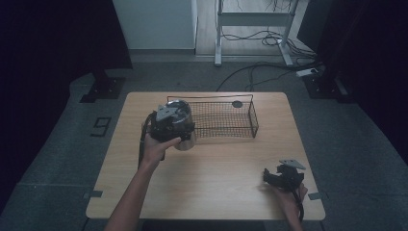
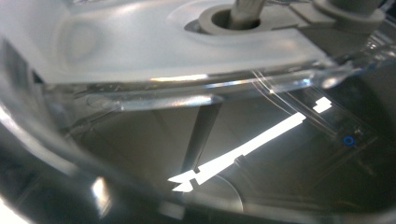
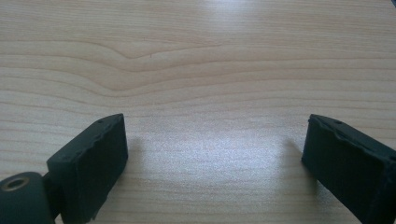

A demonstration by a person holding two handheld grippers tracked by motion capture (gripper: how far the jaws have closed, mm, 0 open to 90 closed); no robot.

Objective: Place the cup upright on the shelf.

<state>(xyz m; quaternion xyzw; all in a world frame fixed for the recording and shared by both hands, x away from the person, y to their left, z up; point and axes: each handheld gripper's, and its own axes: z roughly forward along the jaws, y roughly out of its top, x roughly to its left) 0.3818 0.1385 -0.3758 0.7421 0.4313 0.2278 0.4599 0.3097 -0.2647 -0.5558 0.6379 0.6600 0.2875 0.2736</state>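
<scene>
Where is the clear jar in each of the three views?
High view: the clear jar is left of centre, at the left tool, beside the wire basket's left end.
Left gripper view: the jar is pressed close, with its lid at the top.
Right gripper view: not in it.
Shared landmark: the wooden table, in the high and right gripper views.

Your left gripper (image 1: 169,126) hid most of the clear container (image 1: 185,139); its jaws couldn't be seen anywhere.
</scene>
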